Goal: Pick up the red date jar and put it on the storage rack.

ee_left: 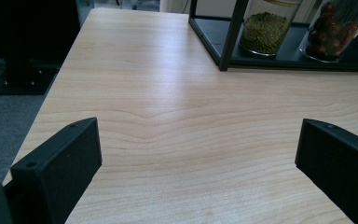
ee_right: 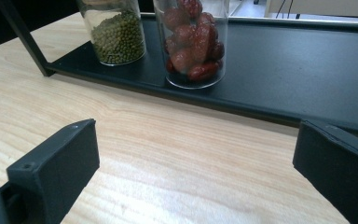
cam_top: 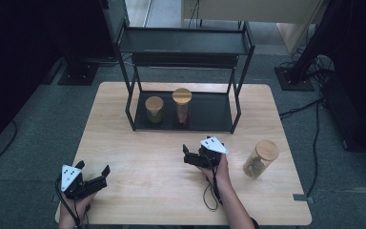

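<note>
Nearest the person, two black two-jaw grippers rest low over the pale wooden table (cam_top: 143,167), one in each hand. The left gripper (cam_top: 95,177) sits at the near left corner, its jaws spread wide with only bare wood between them; the left gripper view (ee_left: 198,154) shows the same gap. The right gripper (cam_top: 187,153) lies near the table's middle, jaws likewise parted and holding nothing, pointed toward the shelf; in the right gripper view (ee_right: 196,154) bare tabletop lies between its jaws.

To the right of the right hand (cam_top: 219,171), apart from it, one clear glass jar with a round wooden lid and pale greenish contents (cam_top: 260,159) stands alone on the wood, close to the right edge.

Farther back stands one black metal two-tier shelf rack (cam_top: 209,113). On its lower tier are two more lidded glass jars, side by side and just apart: a shorter jar of green beans (cam_top: 154,109) on the left and a taller jar of red dates (cam_top: 181,108) on the right. The right gripper view shows them directly ahead, the green bean jar (ee_right: 117,35) left of the date jar (ee_right: 192,44). That makes three jars in all. The rack's upper tier is bare.
</note>
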